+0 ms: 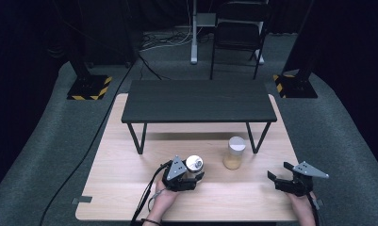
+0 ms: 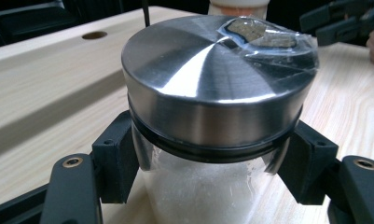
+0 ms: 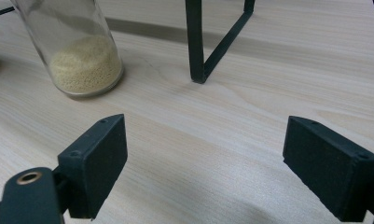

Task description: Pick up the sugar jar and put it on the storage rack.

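A glass jar with a steel lid (image 1: 194, 164) (image 2: 212, 88) holds white powder and stands on the wooden table (image 1: 130, 188). My left gripper (image 1: 192, 178) (image 2: 208, 163) is shut on its glass body just under the lid, a pad pressing on each side. A second glass jar (image 1: 234, 152) (image 3: 77, 46), with a pale lid and yellow grains in its bottom, stands to the right, near the shelf's leg. My right gripper (image 1: 280, 172) (image 3: 205, 163) rests near the table's front right, open, with bare wood between its pads.
A low black shelf (image 1: 198, 100) on thin metal legs (image 3: 196, 46) spans the far half of the table. A black chair (image 1: 238, 28) and stand bases sit on the grey floor beyond. The table's front edge lies just behind both hands.
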The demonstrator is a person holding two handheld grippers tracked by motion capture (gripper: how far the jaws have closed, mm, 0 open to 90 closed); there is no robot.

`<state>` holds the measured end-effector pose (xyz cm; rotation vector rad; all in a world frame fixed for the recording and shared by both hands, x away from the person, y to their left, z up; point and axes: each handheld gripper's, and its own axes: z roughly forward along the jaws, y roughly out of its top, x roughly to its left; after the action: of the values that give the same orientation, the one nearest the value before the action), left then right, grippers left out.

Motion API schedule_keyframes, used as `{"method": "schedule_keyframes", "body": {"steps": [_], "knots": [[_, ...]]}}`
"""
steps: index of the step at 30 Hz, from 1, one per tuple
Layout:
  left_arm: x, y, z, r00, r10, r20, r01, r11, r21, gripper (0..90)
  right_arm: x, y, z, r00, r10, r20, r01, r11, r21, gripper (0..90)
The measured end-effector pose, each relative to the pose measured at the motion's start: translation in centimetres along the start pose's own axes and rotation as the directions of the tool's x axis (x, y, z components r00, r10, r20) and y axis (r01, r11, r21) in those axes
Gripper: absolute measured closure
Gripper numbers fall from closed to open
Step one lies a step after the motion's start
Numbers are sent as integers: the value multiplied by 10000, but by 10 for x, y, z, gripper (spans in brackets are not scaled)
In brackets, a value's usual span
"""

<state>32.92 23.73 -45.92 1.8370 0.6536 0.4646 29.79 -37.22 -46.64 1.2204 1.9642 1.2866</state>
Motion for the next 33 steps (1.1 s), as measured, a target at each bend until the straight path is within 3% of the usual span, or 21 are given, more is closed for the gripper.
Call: {"method": "schedule_keyframes", "body": {"steps": [20, 33], "knots": [[9, 41, -30, 9969, 202, -766, -229, 9992, -337, 311, 0, 0, 0, 10000, 33, -10, -33, 10000, 24, 126], [16, 78, -46, 9923, 439, -1155, -502, 9974, -522, 312, -1, 0, 0, 10000, 69, -13, -69, 10000, 18, 126]]}}
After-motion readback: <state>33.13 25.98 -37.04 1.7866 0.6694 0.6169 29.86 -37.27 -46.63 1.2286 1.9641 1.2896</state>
